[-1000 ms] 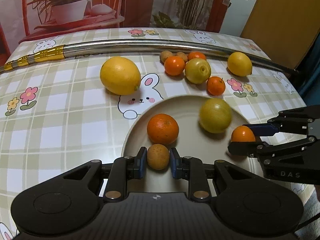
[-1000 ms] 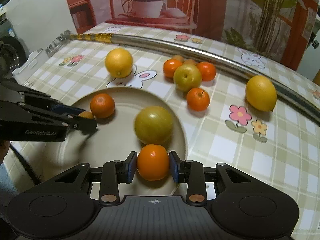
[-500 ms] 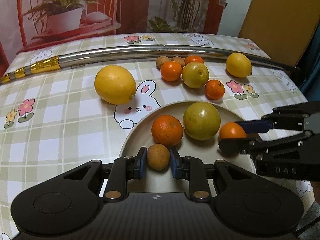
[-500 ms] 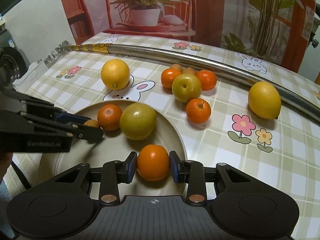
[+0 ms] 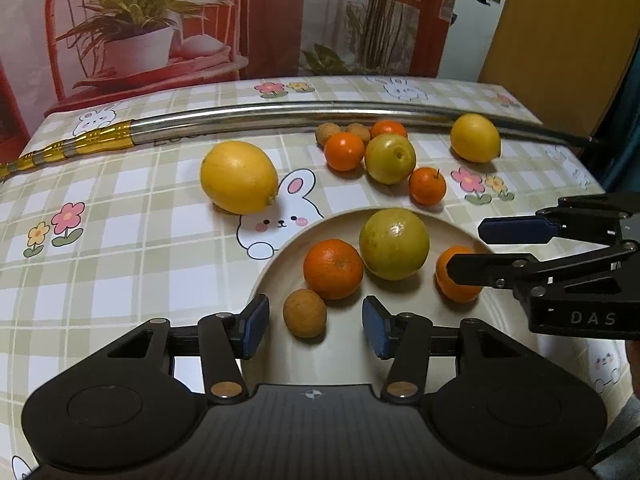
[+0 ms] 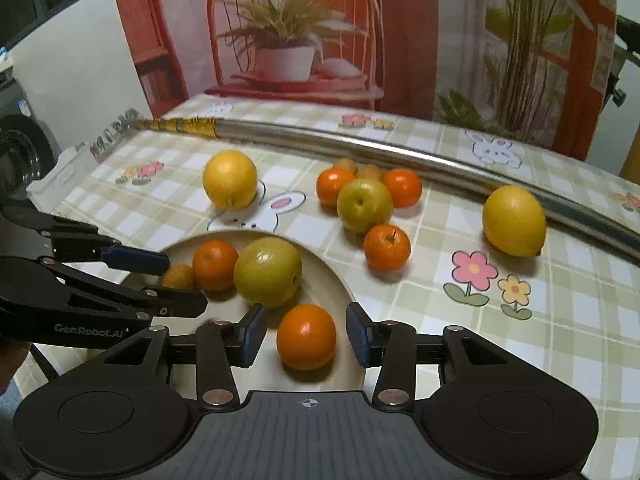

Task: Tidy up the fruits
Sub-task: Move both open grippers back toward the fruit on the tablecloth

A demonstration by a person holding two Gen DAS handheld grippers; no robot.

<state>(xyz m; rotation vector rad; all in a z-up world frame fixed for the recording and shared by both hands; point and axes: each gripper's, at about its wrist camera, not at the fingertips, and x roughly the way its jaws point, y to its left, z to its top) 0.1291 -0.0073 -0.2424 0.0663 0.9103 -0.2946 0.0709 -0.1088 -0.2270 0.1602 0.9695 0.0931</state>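
Both grippers have just been opening: left gripper point(image 5: 316, 326) straddles the brown fruit point(image 5: 305, 313) at lower centre, right gripper point(image 6: 306, 338) straddles the orange point(image 6: 306, 337), pads clear. Lift straight back (avoid nudging either) off the plate point(image 5: 344, 220).

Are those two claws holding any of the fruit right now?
No. Both have just opened: the left gripper stands clear around the small brown fruit, the right gripper around an orange.
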